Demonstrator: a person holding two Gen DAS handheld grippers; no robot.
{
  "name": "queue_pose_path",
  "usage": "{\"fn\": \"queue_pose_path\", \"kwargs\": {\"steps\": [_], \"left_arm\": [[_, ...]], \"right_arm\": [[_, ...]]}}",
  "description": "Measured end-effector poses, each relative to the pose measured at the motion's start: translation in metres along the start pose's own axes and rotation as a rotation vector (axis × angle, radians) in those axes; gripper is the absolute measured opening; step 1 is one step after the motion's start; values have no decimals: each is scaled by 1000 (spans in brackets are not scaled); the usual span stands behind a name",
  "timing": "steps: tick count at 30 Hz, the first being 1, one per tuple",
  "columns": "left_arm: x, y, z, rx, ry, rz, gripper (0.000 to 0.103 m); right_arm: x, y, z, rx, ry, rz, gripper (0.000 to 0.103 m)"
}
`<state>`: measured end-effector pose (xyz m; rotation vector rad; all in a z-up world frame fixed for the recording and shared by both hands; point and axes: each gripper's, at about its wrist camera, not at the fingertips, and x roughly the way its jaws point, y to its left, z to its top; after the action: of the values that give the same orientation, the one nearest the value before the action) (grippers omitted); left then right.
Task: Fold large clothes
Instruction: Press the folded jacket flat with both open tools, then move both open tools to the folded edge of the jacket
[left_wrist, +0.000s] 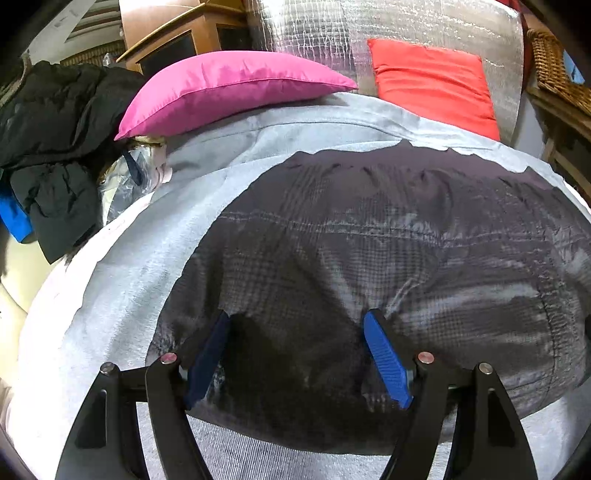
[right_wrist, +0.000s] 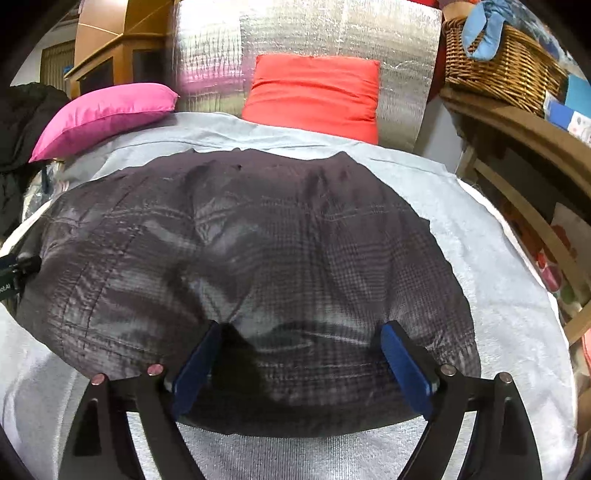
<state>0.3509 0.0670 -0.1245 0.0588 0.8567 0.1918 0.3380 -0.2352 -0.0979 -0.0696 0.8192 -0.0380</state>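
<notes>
Hovering over the folded dark checked garment (left_wrist: 369, 236) on the grey blanket (left_wrist: 110, 295), your left gripper (left_wrist: 297, 354) and right gripper (right_wrist: 301, 362) both stand spread and empty, so I judge this fold laid and your next move a fresh pinch at the garment's near edge

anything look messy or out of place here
The dark checked garment lies rumpled and puffed up on the grey blanket, not yet flat. Left of the pink pillow, dark clothes sit in a heap.
</notes>
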Motion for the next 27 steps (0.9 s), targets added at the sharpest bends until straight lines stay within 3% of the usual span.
{"fn": "queue_pose_path", "kwargs": {"steps": [9, 13, 16, 19, 25, 27], "left_arm": [[-7, 4, 8, 12, 27, -23, 81], [-26, 21, 11, -49, -52, -43, 82], [-3, 18, 2, -21, 34, -37, 83], [2, 15, -1, 12, 25, -31, 85], [-2, 42, 37, -51, -35, -130, 85], [15, 59, 57, -94, 1, -173, 85]], "right_arm": [[-5, -9, 11, 40, 65, 43, 93], [-33, -37, 21, 129, -29, 62, 93], [-6, -56, 11, 178, 70, 75, 93], [5, -67, 2, 198, 108, 99, 97], [-14, -108, 45, 267, 29, 188, 97], [-4, -126, 63, 290, 46, 216, 97]]}}
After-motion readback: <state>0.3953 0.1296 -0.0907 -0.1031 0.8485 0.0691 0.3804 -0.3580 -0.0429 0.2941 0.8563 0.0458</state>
